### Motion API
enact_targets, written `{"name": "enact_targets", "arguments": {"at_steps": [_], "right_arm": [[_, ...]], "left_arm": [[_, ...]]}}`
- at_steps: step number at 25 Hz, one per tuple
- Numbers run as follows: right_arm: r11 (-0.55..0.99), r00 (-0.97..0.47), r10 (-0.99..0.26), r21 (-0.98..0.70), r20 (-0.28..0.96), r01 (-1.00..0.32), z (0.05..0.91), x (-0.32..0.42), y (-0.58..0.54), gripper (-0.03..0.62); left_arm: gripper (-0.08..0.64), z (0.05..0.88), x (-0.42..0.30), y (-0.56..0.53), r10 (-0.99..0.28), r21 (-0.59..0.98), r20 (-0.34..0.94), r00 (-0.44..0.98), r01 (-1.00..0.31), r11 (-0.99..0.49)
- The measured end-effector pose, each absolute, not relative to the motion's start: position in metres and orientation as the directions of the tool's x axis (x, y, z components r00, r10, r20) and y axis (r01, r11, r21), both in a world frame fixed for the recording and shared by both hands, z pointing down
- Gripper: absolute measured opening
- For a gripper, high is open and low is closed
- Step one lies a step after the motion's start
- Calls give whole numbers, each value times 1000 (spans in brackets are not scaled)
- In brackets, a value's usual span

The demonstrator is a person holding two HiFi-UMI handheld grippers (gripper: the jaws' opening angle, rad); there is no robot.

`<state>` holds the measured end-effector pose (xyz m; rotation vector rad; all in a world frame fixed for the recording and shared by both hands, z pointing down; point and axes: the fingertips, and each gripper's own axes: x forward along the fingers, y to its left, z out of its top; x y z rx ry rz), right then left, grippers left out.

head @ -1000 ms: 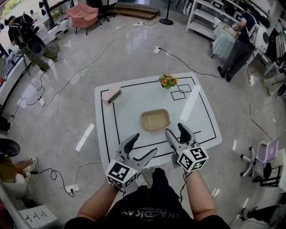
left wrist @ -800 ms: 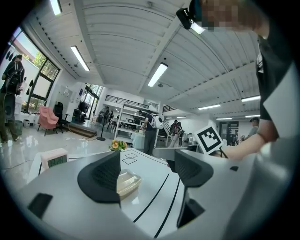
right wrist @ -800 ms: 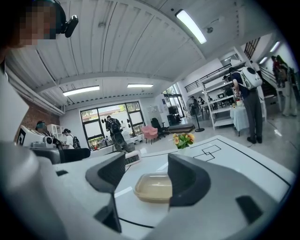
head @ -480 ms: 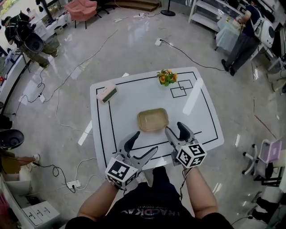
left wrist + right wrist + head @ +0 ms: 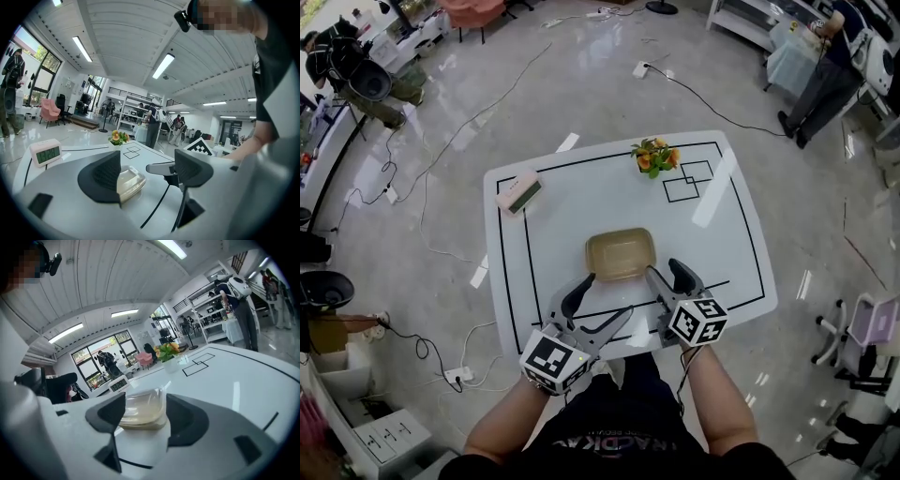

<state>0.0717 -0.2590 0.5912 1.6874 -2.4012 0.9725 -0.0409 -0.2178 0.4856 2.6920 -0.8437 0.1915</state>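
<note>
A shallow clear plastic container (image 5: 622,253) with a tan tint sits in the middle of the white table (image 5: 722,234). My right gripper (image 5: 667,274) is open just short of its near right corner. In the right gripper view the container (image 5: 143,408) shows close ahead in the gap between the jaws of that gripper (image 5: 145,416). My left gripper (image 5: 600,300) is open near the table's front edge, with nothing between its jaws. The left gripper view has the container (image 5: 129,180) a little ahead of that gripper (image 5: 143,176), and a finger of the right gripper (image 5: 161,168) beside it.
A small pot of orange flowers (image 5: 652,157) stands at the far side by two drawn squares (image 5: 689,181). A digital clock (image 5: 517,192) sits at the far left corner. Cables (image 5: 441,253) lie on the shiny floor. People stand far off.
Both grippers have moved forward toward the container. It now looks larger in the right gripper view and fills the gap between those jaws. Both grippers stay open.
</note>
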Motion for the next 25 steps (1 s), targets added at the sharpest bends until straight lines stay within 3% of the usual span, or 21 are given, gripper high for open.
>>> {"name": "enact_targets", "arguments": {"at_steps": [12,25], "right_arm": [[93,-430,-797,-618,423,-780,632,69,-273,264],[47,-436,-783,-657,444,-753,645,66,-273,165]], "left_arm": [[351,509,-39,-233,-523,284,269,809,-586,-759],[350,515,-42,-235,-521,310,273,809,-586,-748]]}}
